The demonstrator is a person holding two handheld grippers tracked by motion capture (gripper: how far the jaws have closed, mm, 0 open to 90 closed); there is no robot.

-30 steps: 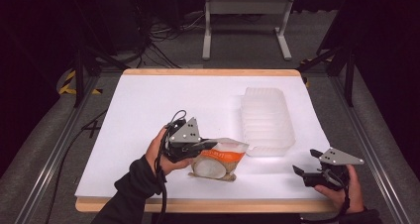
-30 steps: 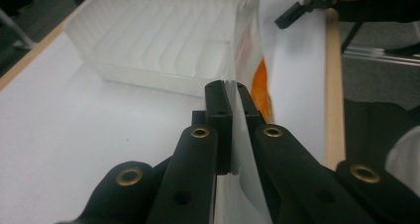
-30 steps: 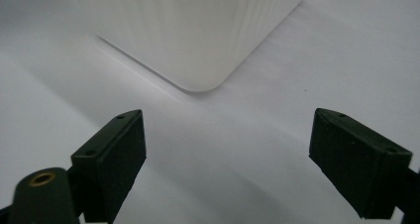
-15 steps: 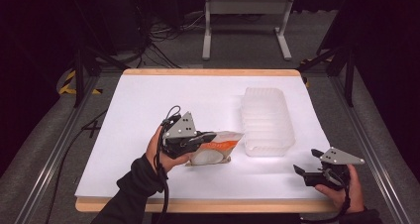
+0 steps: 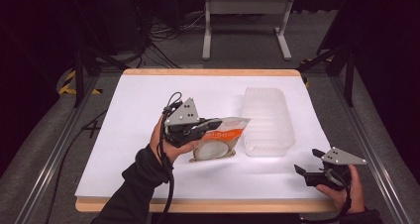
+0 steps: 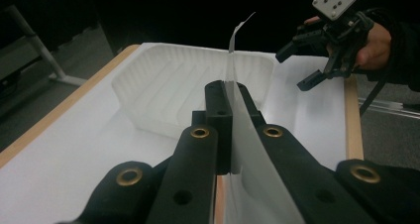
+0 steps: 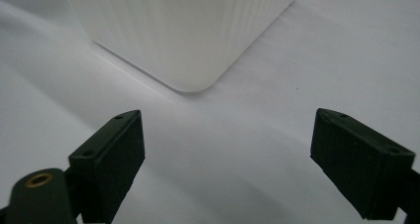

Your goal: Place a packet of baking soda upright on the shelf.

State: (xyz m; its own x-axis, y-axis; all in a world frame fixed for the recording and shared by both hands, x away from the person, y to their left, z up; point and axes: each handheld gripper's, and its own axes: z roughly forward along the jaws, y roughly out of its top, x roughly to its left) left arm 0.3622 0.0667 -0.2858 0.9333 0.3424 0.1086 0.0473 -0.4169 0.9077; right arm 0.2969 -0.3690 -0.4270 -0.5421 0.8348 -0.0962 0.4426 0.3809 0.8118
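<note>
On the white worktop [image 5: 129,149], the left hand-held gripper [image 5: 210,127] is held left of centre, its jaws closed on the edge of a clear pouch [image 5: 218,140] with an orange band and something pale and round inside. The pouch hangs tilted from the jaws, its lower end near or on the worktop; which, I cannot tell. In the left gripper view the two black jaws pinch the pouch's thin film [image 6: 237,110] between them, the film's top corner rising above the jaws. Just right of the pouch stands a ribbed, translucent white tray [image 5: 267,117], long side running away from the person. Its near corner shows in the right gripper view [image 7: 188,40], beyond the jaws. The right hand-held gripper [image 5: 307,167] sits at the near right of the worktop, well apart from the tray, jaws spread wide and holding nothing. In the left gripper view it appears at upper right [image 6: 297,65], in the person's hand [image 6: 374,45].
</note>
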